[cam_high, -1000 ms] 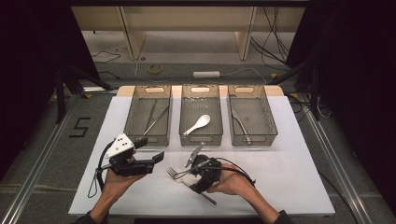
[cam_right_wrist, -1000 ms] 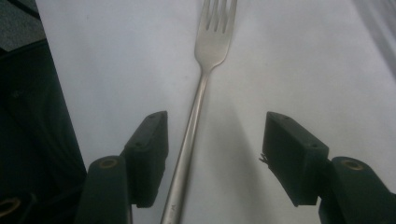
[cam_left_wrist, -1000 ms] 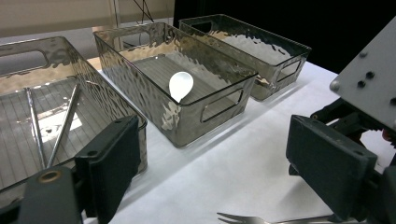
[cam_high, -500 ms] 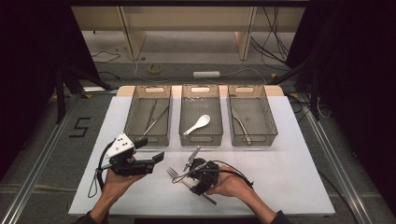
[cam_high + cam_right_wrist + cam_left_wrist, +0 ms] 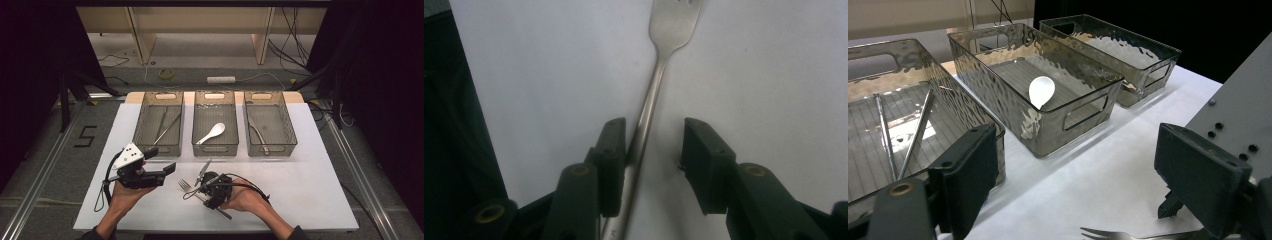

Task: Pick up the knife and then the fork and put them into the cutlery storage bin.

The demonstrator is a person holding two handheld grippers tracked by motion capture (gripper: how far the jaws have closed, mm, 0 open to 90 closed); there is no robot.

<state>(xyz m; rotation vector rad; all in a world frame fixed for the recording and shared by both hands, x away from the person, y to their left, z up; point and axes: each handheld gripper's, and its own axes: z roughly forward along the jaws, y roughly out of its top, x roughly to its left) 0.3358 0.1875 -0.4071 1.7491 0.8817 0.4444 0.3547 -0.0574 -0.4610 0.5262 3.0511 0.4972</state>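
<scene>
Since a second ago the right gripper (image 5: pixel 201 186) has edged a little lower over the fork (image 5: pixel 186 185), while the left gripper (image 5: pixel 167 169) has barely shifted. The white table (image 5: pixel 310 170) carries three clear bins in a row at its far side: the left bin (image 5: pixel 158 123) holds thin metal utensils, the middle bin (image 5: pixel 215 123) a white spoon (image 5: pixel 210 133), and the right bin (image 5: pixel 269 123) another metal piece. The left gripper hangs above the table near the left bin, jaws spread wide with nothing between them. In the right gripper view the right gripper (image 5: pixel 651 150) straddles the fork (image 5: pixel 659 80) lying flat on the table; its jaws stand apart, the handle touching the left jaw's inner face with a gap to the other, tines pointing away
</scene>
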